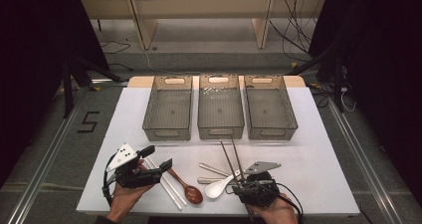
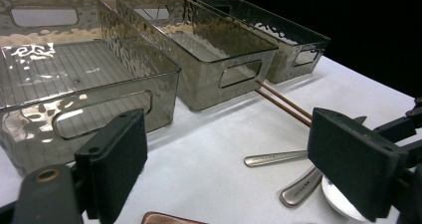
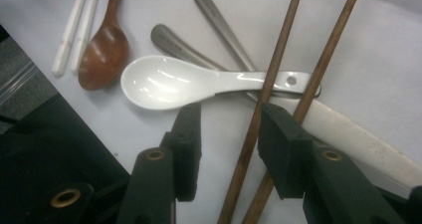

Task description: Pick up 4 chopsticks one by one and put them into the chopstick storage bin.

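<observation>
On the left, the left gripper hangs just above the table with its jaws wide apart and nothing between them, beside the white chopsticks and the brown wooden spoon. Far across the white table, three smoked plastic bins wait in a row. Moving right — the white ceramic spoon lies over two metal handles, and here's the action: the right gripper sits low over the brown chopsticks, jaws half closed, one stick between the pads, the other by the right-hand pad — no squeeze yet. To do this well, I'd say shift a touch right, gather both sticks together, close squarely and lift without snagging the ceramic spoon's handle.
</observation>
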Available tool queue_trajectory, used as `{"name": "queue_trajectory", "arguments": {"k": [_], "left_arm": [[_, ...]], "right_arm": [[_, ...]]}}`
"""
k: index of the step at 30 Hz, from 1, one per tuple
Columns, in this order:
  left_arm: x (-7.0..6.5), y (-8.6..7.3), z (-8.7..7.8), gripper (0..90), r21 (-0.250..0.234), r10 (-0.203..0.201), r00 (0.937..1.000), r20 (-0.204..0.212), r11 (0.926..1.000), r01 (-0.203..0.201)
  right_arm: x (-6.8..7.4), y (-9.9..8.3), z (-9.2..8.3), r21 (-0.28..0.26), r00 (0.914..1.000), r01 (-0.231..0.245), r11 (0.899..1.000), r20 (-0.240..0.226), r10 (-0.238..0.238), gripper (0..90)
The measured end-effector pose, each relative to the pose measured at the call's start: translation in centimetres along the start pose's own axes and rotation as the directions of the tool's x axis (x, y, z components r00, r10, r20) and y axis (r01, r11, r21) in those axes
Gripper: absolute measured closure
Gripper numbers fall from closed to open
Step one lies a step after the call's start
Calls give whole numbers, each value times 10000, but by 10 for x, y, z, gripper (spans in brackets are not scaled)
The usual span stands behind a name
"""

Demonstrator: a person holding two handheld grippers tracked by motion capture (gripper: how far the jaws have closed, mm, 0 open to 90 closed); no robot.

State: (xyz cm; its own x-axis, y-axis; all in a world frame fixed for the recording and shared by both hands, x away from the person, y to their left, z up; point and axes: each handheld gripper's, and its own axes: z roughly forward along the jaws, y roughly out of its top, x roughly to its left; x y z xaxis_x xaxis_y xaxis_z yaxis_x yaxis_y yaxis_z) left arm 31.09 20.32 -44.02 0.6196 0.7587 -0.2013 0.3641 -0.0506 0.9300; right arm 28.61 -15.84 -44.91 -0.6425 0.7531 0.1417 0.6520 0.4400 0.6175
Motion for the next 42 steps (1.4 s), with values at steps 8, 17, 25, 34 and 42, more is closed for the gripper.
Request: {"name": "queue_trajectory", "arguments": {"k": [8, 17, 25, 34, 42], "left_arm": [[0, 0, 0, 154, 9, -15, 10000, -12, 10000, 15], [1, 0, -1, 154, -32, -44, 10000, 85, 10000, 45], [0, 0, 0, 154, 7, 20, 9999, 152, 10000, -20], [0, 0, 0, 154, -4, 12, 9999, 169, 10000, -12], [0, 0, 0, 154, -16, -31, 9999, 166, 10000, 32]], "right_arm": [[2, -3, 8, 433, 9995, -93, 9990, 303, 80, 668], [0, -4, 15, 745, 9981, -292, 9968, 559, 251, 690], [0, -4, 24, 955, 9974, -237, 9951, 705, 170, 703], [2, -4, 29, 1095, 9970, -227, 9937, 758, 145, 798], [3, -4, 29, 839, 9982, -459, 9954, 412, 426, 841]]}}
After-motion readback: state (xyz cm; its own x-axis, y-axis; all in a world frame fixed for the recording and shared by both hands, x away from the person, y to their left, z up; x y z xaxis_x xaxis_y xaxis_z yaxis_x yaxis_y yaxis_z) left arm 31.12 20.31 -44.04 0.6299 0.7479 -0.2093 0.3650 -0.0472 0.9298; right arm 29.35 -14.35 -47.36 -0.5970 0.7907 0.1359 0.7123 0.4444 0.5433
